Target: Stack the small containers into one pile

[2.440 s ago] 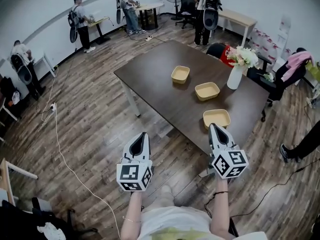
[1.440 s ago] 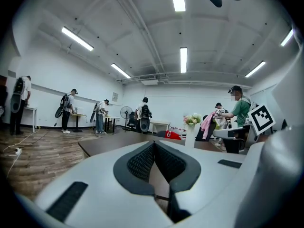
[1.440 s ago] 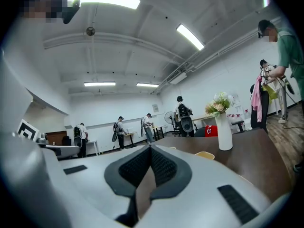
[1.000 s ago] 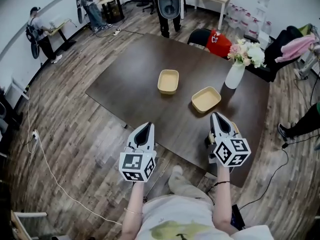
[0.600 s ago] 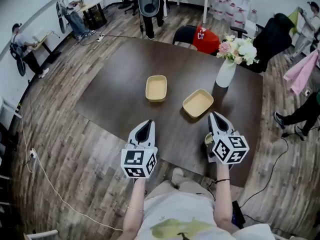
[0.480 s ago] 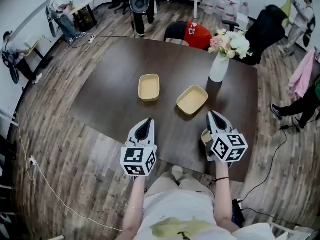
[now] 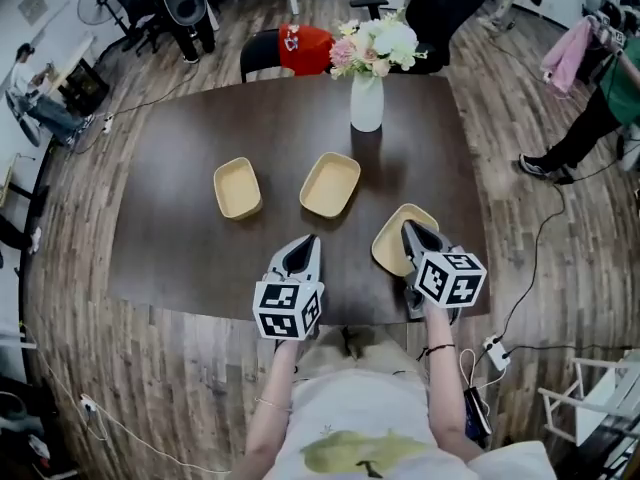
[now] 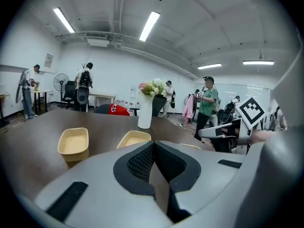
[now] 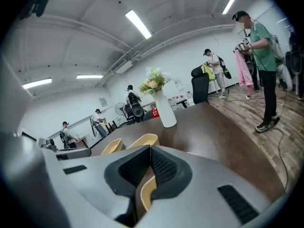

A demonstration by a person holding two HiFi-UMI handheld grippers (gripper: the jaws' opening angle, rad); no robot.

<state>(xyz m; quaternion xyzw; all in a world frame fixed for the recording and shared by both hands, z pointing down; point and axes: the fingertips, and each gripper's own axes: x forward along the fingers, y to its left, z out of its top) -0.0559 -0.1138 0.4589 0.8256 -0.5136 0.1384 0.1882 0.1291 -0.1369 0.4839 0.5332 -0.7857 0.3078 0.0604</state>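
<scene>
Three shallow beige containers lie apart on the dark table [image 7: 170, 148]: the left container [image 7: 238, 188], the middle container [image 7: 331, 184] and the near right container [image 7: 392, 245]. My right gripper [image 7: 407, 225] is shut with nothing held, its tip over the near right container's rim, which shows beige [image 9: 147, 194] in the gap under the jaws [image 9: 150, 147]. My left gripper [image 7: 307, 238] hovers over bare table in front of the middle container; its jaw tips meet [image 8: 154, 144], nothing between them. The left gripper view shows the left container [image 8: 74, 142] and the middle container [image 8: 134, 137] ahead.
A white vase of flowers [image 7: 367, 103] stands at the table's far side, behind the middle container. A chair with a red cover [image 7: 300, 40] sits beyond the table. A person [image 7: 600, 98] stands to the right; cables lie on the wooden floor.
Both grippers have come forward and down over the table's near edge. The right tip now sits over the near container. The table has swung in view, so the containers lie straight ahead.
</scene>
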